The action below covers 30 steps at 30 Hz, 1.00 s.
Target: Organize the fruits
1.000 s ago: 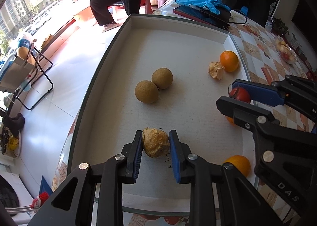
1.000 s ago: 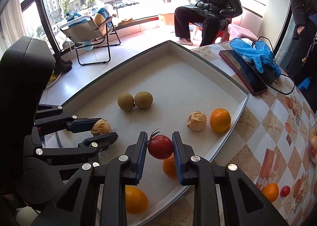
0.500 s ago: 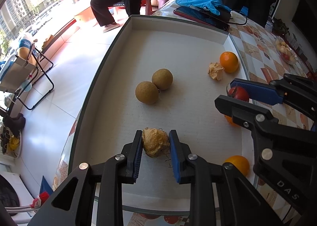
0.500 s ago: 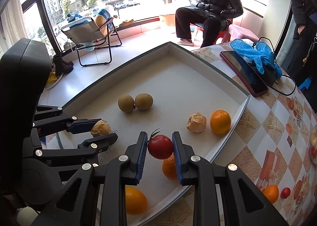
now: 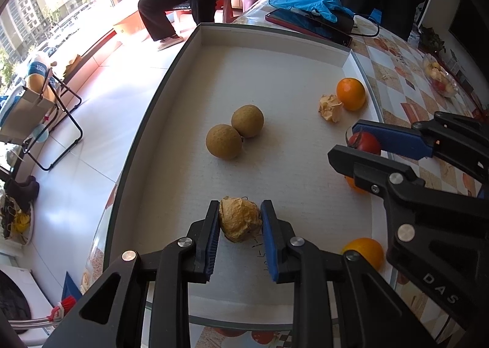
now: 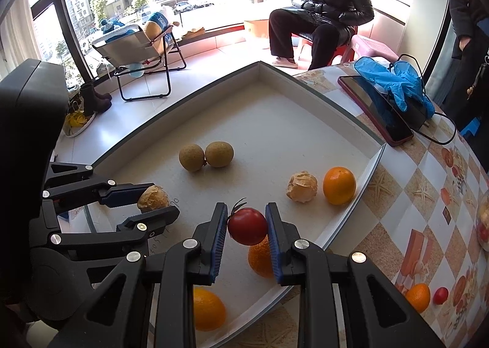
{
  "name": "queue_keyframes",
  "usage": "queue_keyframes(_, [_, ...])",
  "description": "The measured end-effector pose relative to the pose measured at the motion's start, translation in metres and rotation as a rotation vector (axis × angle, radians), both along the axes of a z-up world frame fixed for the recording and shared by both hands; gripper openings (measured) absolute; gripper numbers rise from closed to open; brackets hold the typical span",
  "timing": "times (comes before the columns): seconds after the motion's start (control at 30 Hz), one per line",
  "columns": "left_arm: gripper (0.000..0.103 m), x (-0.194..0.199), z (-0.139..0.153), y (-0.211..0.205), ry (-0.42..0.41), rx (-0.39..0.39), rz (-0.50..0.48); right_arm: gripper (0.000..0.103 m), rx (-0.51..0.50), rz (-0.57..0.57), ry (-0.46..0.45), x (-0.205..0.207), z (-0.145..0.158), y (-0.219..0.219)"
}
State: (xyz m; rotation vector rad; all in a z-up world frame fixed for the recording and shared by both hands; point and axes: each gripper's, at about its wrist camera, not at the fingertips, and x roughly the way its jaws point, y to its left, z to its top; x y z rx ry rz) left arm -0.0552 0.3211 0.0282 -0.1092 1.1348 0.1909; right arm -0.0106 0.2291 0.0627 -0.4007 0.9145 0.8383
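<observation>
The table (image 6: 412,195), covered in a checkered, fruit-printed cloth, carried a shallow white rectangular tray (image 6: 371,161). At the tray's two o'clock lay a red-edged dark tablet (image 6: 376,112) with crumpled blue gloves (image 6: 394,82) on top, and a black cable (image 6: 443,131) beside them.

Home sunroom — folding chair (image 6: 143,45), patterned tablecloth (image 6: 428,195)
</observation>
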Motion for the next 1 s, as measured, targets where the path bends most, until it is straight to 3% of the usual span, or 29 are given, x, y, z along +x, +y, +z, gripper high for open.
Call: queue_keyframes(1.0, [0.029,-0.0078,-0.0012,-0.0020,-0.044,0.015,0.000,0.027,0.000,0.000,0.015,-0.0028,-0.0074,0.0013])
